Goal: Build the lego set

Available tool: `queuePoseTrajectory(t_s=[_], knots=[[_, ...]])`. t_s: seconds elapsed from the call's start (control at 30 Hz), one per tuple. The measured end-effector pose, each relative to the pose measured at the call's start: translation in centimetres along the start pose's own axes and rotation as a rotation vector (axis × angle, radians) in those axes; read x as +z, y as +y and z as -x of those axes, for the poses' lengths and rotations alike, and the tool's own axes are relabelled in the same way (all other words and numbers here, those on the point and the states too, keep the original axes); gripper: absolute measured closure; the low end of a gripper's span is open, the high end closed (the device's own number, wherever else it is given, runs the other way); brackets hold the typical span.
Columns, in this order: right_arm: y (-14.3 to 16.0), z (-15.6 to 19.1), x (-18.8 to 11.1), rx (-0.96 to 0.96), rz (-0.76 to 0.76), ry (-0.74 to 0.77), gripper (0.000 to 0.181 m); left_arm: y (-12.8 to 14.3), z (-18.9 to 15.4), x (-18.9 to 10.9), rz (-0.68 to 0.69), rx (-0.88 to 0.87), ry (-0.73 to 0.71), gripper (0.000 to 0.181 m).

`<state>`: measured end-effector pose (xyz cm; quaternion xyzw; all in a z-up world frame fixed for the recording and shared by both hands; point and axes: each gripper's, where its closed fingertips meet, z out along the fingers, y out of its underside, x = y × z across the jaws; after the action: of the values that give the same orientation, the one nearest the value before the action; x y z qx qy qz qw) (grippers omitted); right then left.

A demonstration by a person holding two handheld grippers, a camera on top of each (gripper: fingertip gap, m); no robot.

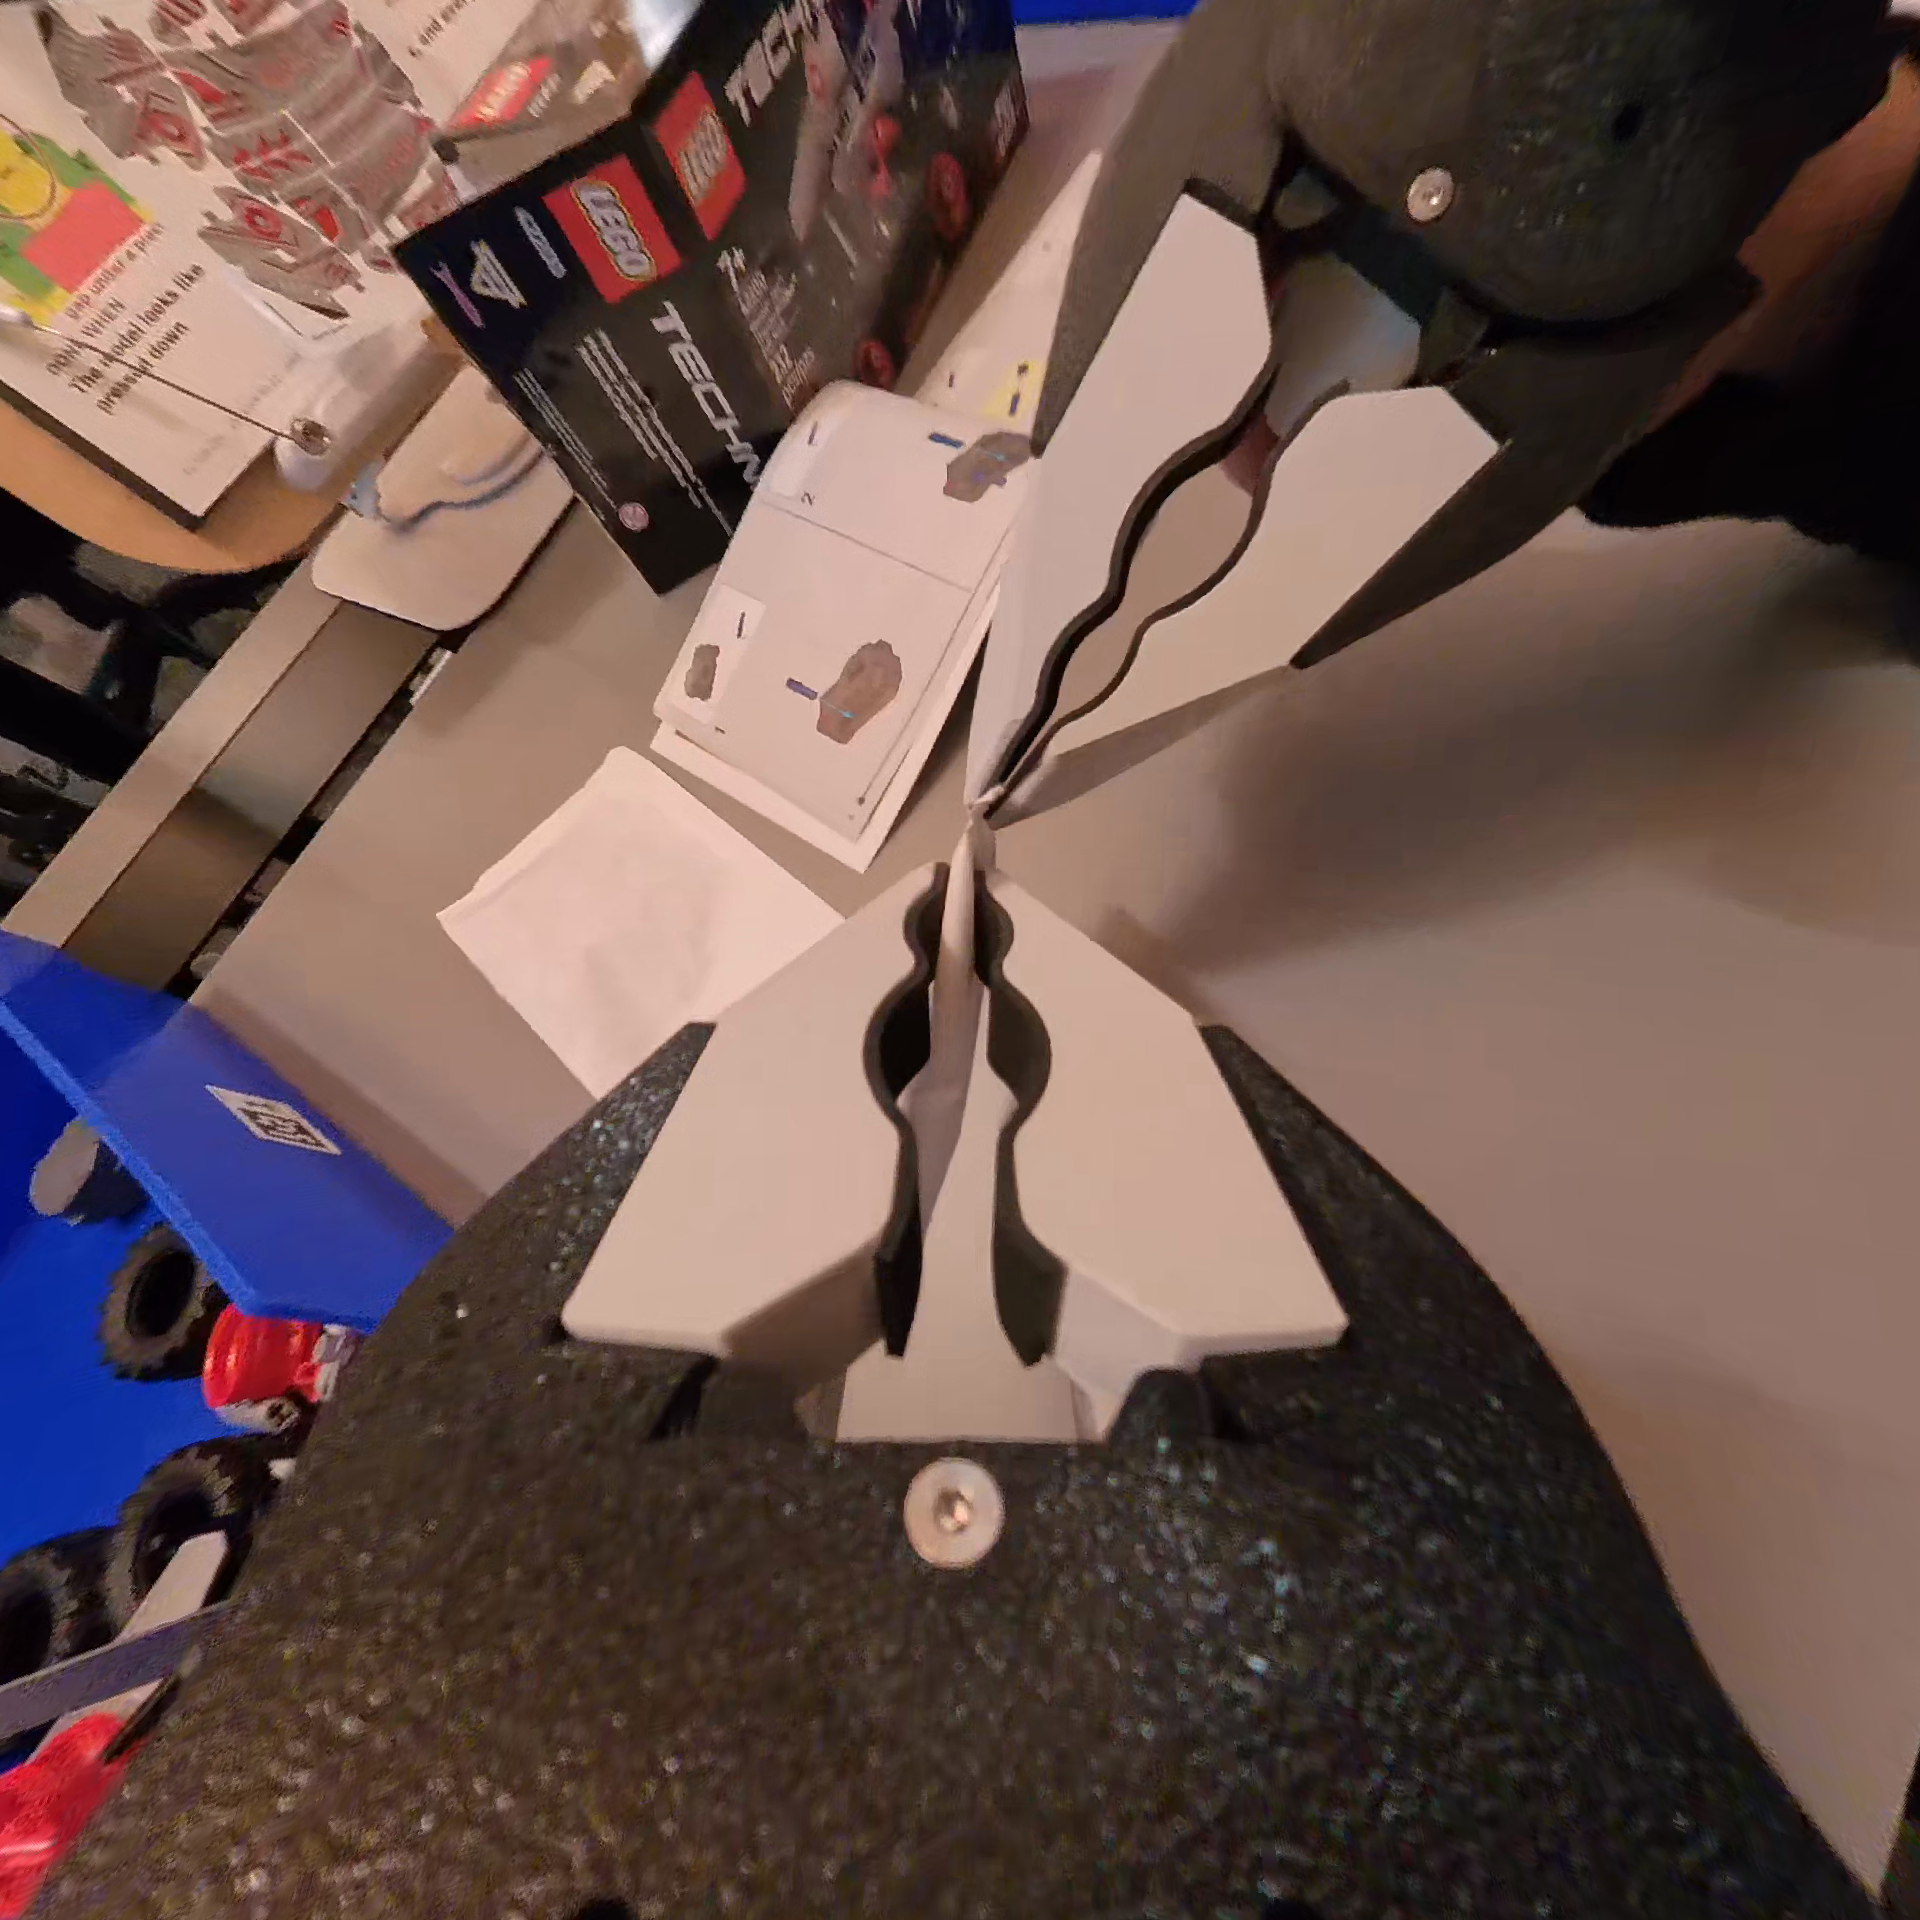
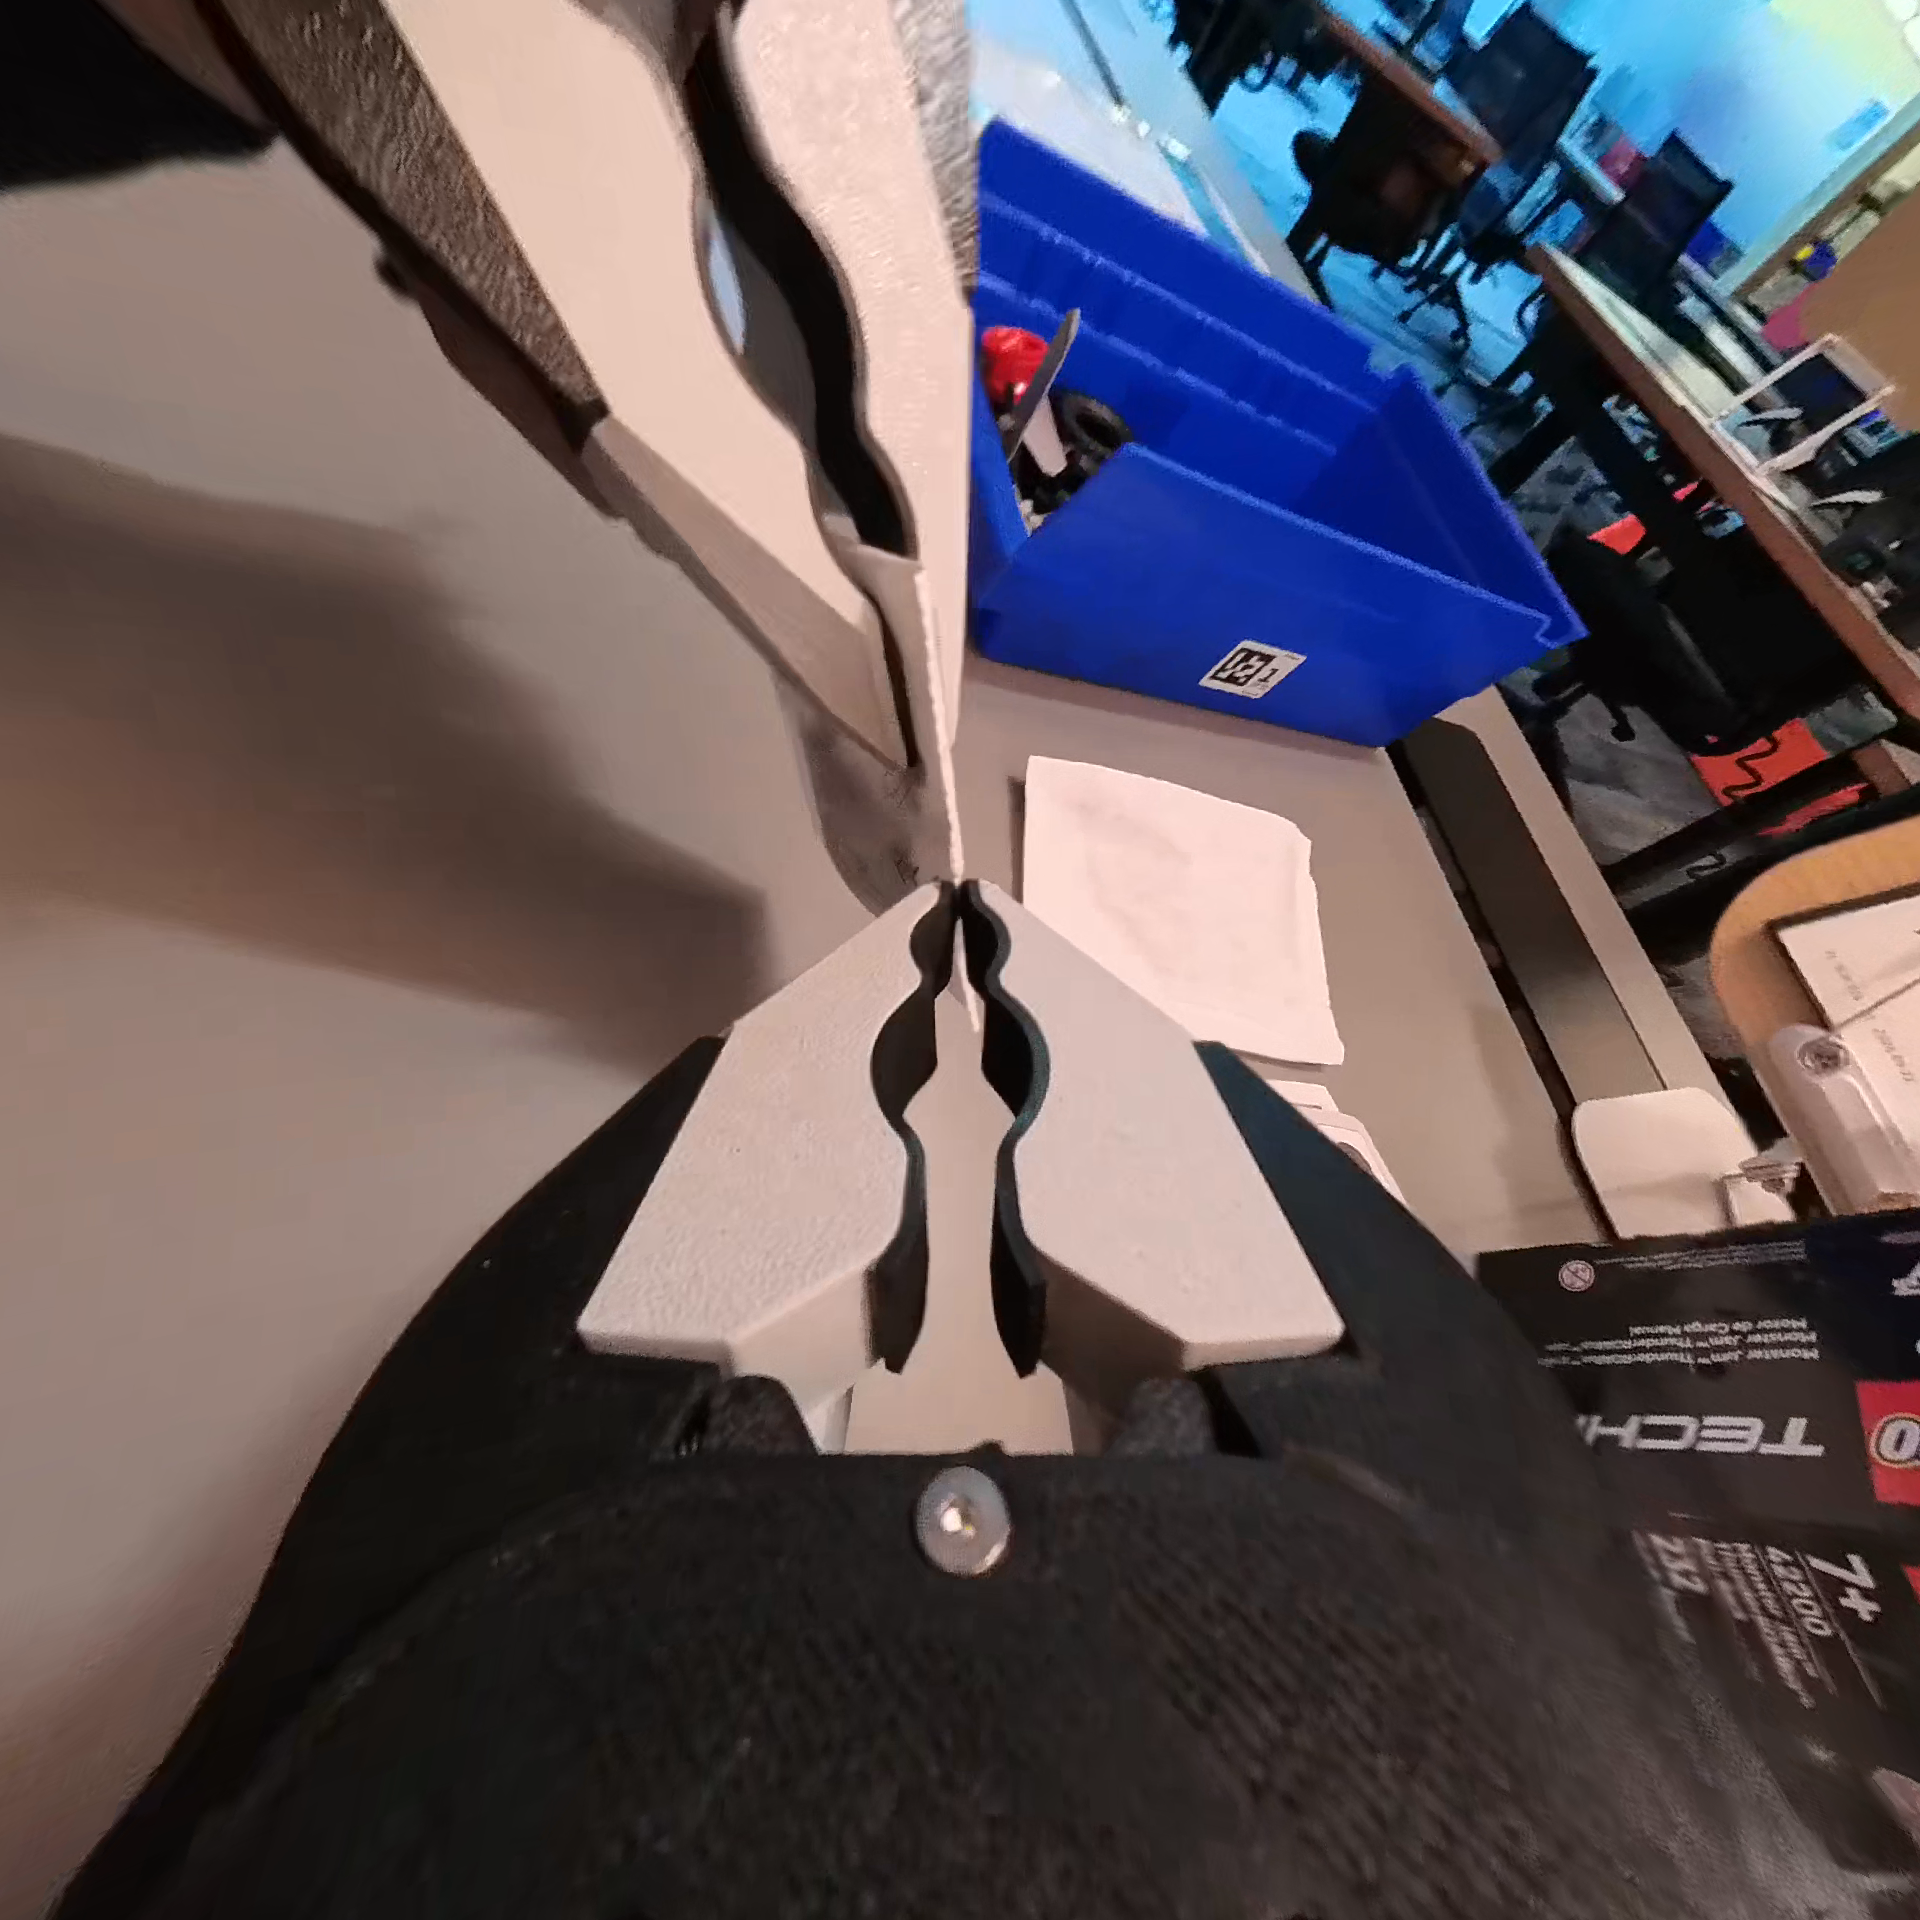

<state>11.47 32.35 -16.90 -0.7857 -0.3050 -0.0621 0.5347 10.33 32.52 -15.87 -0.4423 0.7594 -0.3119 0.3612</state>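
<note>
Both hand-held grippers are pinching one thin white sheet.

You are clamping the left hand-held gripper (image 1: 961,883) and the right hand-held gripper (image 2: 958,894) on the sheet (image 1: 958,997), tip to tip at frame centre above the surface (image 1: 1507,883). The manual (image 1: 831,613) and box (image 1: 717,260) are lying upper left; the blue bin (image 2: 1247,582) of parts is sitting upper right in the right view.
</note>
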Motion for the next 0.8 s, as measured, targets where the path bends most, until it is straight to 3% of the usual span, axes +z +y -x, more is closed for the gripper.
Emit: queuePoseTrajectory(t_s=[0.13,0.23,0.37,0.5,0.57,0.63,0.7,0.8], knots=[[0.6,-0.5,-0.9,0.091,-0.004,-0.001,0.170,1.6,1.9,-0.8,-0.007,-0.116,-0.078,0.181],[1.7,-1.4,-3.7,0.096,0.074,0.052,0.161,3.9,3.5,-2.1,-0.011,-0.352,-0.111,0.181],[6.5,-3.9,-12.0,0.120,0.310,0.173,0.151,6.3,3.5,-4.2,-0.139,-0.697,0.049,0.181],[14.3,-5.8,-22.6,0.048,0.627,0.245,0.128,11.4,4.8,-5.7,-0.114,-0.913,0.026,0.179],[17.5,-5.7,-25.8,0.067,0.697,0.187,0.133,13.2,5.5,-6.2,-0.107,-0.911,-0.030,0.175],[19.8,-5.6,-26.7,0.119,0.698,0.127,0.139,13.9,5.8,-6.5,-0.107,-0.894,-0.063,0.170],[21.6,-4.9,-26.3,0.188,0.683,0.034,0.144,14.8,6.3,-6.6,-0.065,-0.864,-0.132,0.147],[23.9,-4.4,-25.7,0.217,0.744,-0.043,0.154,14.9,7.2,-7.2,-0.029,-0.767,-0.245,0.137]])
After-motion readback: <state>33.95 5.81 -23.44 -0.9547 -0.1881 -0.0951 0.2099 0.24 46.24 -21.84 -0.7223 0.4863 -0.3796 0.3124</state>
